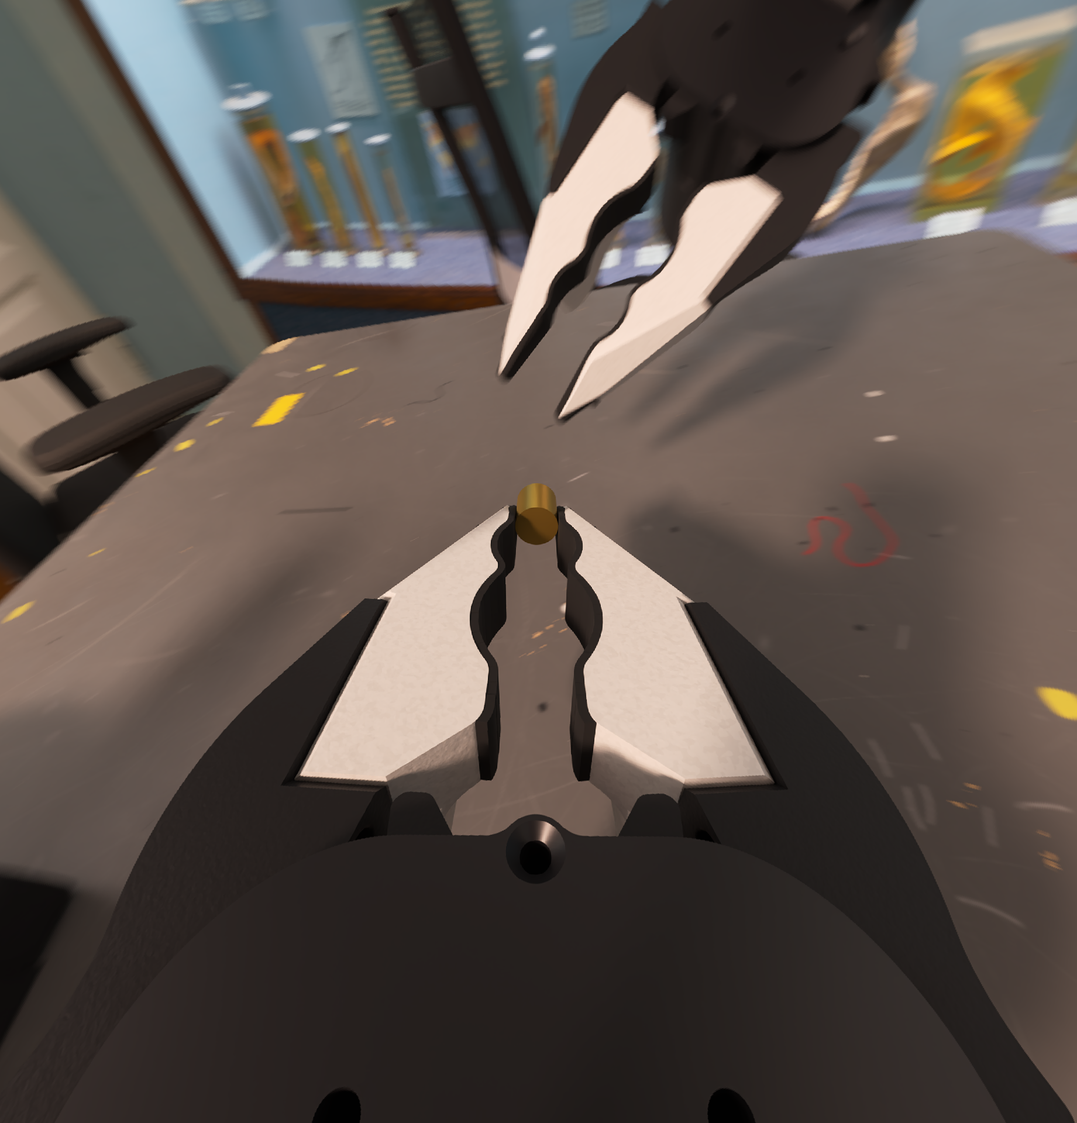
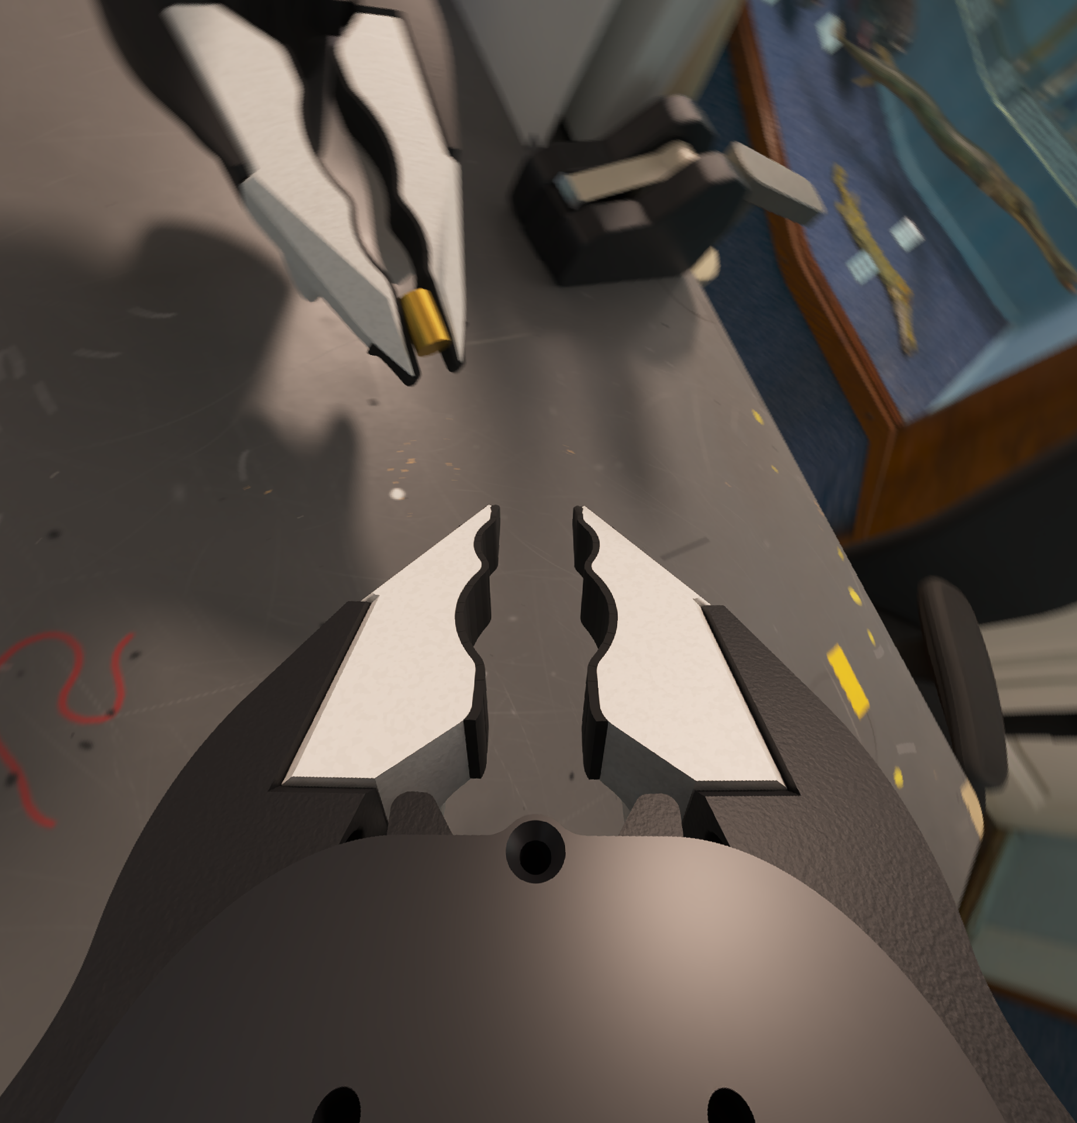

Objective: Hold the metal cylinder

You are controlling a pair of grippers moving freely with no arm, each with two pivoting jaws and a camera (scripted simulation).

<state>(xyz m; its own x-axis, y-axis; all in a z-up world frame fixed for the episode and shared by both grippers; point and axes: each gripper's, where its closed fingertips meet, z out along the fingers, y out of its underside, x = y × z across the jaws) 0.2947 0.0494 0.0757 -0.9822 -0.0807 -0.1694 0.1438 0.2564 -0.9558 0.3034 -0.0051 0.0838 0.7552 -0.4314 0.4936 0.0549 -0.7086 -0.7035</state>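
Observation:
A small brass-coloured metal cylinder (image 1: 536, 521) sits between the tips of my left gripper (image 1: 536, 516), which is shut on it above the grey table (image 1: 341, 547). In the right wrist view the same cylinder (image 2: 425, 328) shows clamped in the left gripper (image 2: 432, 364) at the upper left, lifted a little off the table. My right gripper (image 2: 536, 510) is open and empty, its fingers apart, pointing toward the cylinder from a short distance. It also shows in the left wrist view (image 1: 533, 395), beyond the cylinder.
A black block with a grey bar (image 2: 633, 200) stands on the table (image 2: 584, 425) past the left gripper. A red squiggle (image 2: 68, 686) marks the table. An office chair (image 1: 110, 407) stands off the table's edge. A wood-framed display case (image 2: 888, 304) lies beyond.

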